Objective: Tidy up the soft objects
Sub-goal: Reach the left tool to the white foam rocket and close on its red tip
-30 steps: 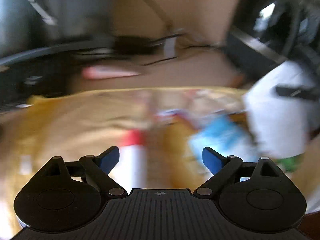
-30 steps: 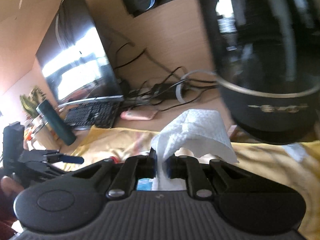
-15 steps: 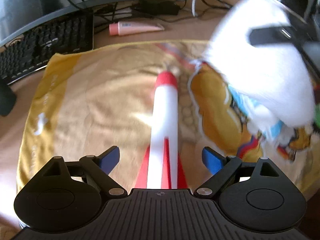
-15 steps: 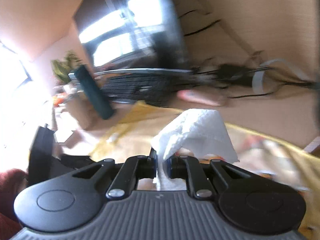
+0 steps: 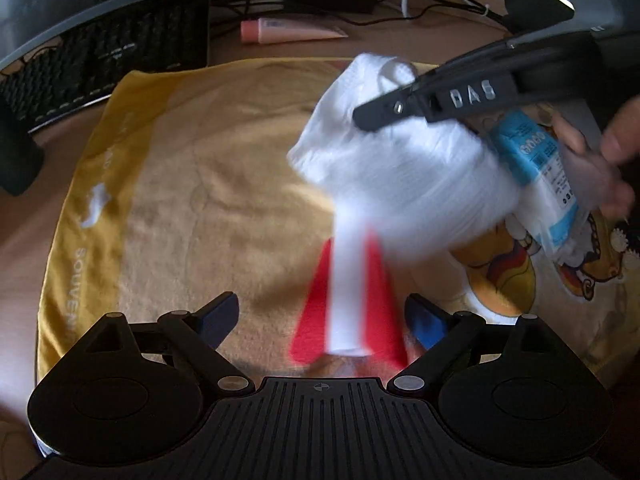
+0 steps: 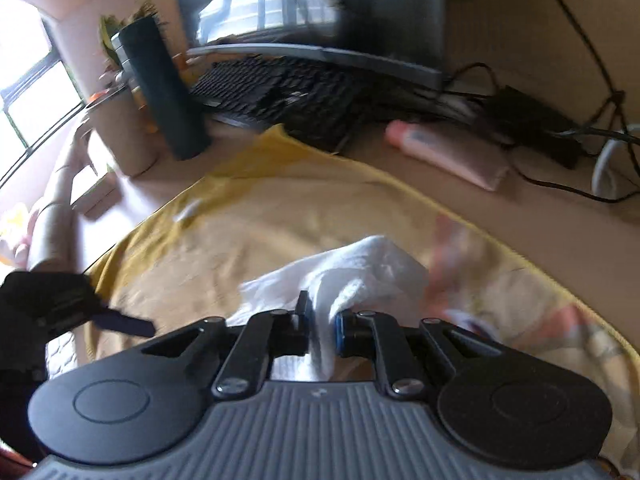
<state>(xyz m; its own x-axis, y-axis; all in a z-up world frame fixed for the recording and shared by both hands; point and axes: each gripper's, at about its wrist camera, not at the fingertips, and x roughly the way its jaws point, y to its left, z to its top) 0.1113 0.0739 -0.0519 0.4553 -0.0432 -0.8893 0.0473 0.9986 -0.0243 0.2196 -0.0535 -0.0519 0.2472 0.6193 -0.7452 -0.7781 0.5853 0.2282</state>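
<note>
Right gripper [image 6: 320, 330] is clenched on a crumpled white tissue [image 6: 360, 276] held just above the yellow towel [image 5: 224, 184], left gripper [image 5: 320, 320] spread wide and empty; tissue looks light, limp, tear-prone, best pinched at a bunched fold.

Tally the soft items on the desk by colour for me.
White: 2, the tissue clamped in the right gripper, and the tissue pack with its blue label
Yellow: 1, the towel
Red and white: 1, the rocket toy
Total: 4
</note>
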